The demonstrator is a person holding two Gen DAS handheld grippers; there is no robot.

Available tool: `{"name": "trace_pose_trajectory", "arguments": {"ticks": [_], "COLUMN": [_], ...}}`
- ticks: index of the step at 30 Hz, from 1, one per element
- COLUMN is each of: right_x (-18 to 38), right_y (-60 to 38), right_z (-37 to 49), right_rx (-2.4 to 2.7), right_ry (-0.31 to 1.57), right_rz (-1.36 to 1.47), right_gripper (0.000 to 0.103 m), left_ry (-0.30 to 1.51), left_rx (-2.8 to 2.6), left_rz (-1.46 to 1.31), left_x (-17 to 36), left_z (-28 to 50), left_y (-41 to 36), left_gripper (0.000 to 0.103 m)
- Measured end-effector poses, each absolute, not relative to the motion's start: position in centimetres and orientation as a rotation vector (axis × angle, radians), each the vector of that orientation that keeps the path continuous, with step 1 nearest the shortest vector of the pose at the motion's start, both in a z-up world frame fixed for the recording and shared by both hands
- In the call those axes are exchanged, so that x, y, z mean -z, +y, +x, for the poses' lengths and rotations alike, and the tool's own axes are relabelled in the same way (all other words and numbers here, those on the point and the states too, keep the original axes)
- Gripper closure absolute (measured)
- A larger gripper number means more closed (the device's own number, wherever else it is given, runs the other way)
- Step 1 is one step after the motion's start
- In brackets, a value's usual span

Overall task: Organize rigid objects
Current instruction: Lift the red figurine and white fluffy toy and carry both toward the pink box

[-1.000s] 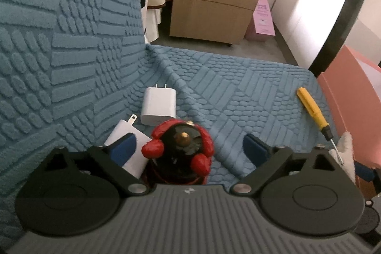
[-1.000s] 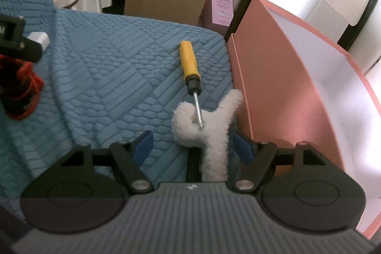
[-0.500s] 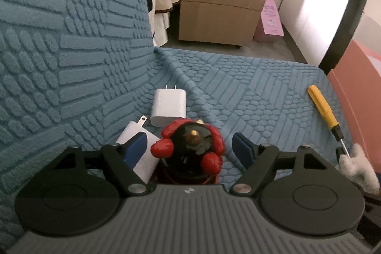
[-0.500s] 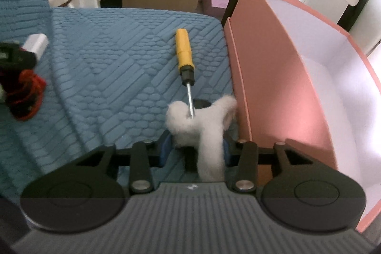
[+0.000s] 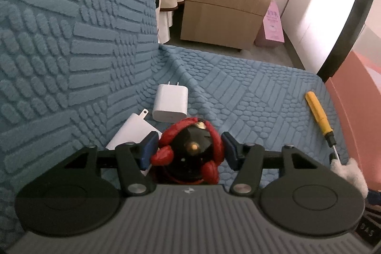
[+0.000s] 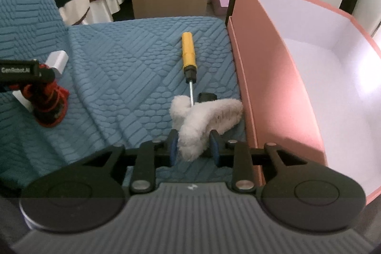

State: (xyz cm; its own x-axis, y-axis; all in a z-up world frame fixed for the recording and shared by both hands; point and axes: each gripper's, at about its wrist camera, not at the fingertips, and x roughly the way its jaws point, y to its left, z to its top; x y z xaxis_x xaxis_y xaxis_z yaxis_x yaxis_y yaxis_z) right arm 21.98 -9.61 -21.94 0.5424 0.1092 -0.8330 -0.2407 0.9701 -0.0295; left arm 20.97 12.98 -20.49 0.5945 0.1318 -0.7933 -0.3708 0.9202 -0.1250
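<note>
A red and black figurine point(image 5: 193, 146) stands on the blue textured sofa seat point(image 5: 250, 92). My left gripper point(image 5: 189, 149) is closing around it, and both blue pads touch its red sides. It also shows in the right wrist view, where the figurine point(image 6: 47, 106) stands at the left. My right gripper point(image 6: 194, 146) is shut on a white plush toy point(image 6: 202, 118), held tilted just above the seat beside the tip of a yellow-handled screwdriver point(image 6: 188, 52). Two white chargers point(image 5: 170, 102) point(image 5: 129, 135) lie behind the figurine.
An open pink box point(image 6: 273, 87) with a white inside stands against the seat's right edge. A small black object point(image 6: 207, 95) lies behind the plush. The sofa back point(image 5: 71, 39) rises on the left. A wooden drawer cabinet point(image 5: 226, 4) stands on the floor beyond.
The left jaws came in from wide apart to the figurine's sides. The right jaws shut on the plush toy, which has risen and tipped over to the right.
</note>
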Motion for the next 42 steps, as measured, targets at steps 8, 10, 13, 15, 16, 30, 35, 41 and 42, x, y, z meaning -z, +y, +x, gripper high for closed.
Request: {"name": "trace_pose_trajectory", "arguments": {"ticks": [8,10,13,15,16,30,35,41,42], "right_x": [23.1,23.6,24.5,25.0,25.0,20.6,19.9,21.1,21.4], "right_y": [-8.8,-8.4,-7.8,-7.4,-7.4,-10.1,-10.3,-10.2,-10.1], "right_z": [22.8,23.1,23.2,23.1,23.1,22.9,21.6,20.9,20.8], "right_rx": [-0.188,-0.178,-0.17,-0.156,-0.138,-0.219,-0.265,-0.335,-0.352], "right_ry": [0.95,0.93,0.884,0.873,0.873,1.029,1.023,1.047,1.054], "right_rz": [-0.16,-0.175,-0.235,-0.287,-0.303,-0.078,-0.069,-0.047,-0.046], "right_gripper": [0.034,0.033,0.035,0.043,0.045,0.054,0.055,0.084,0.084], "left_ry": [0.898,0.901,0.901,0.905,0.906,0.894,0.894,0.897,0.898], "left_rx": [-0.267,-0.259,-0.252,-0.253,-0.251,-0.25,-0.238,-0.22,-0.219], "left_rz": [-0.291,-0.3,-0.291,-0.294,-0.302,-0.363,-0.388,-0.421,-0.424], "left_x": [20.0,19.9,20.1,20.1,20.1,18.3,18.1,17.9,17.8], "left_z": [19.9,19.6,19.4,19.2,19.1,16.4,15.5,14.9,14.7], "left_y": [12.2,12.0,11.6,11.6,11.6,10.5,9.6,8.8,8.7], "left_gripper": [0.04,0.04,0.04,0.04,0.04,0.041,0.041,0.041,0.041]}}
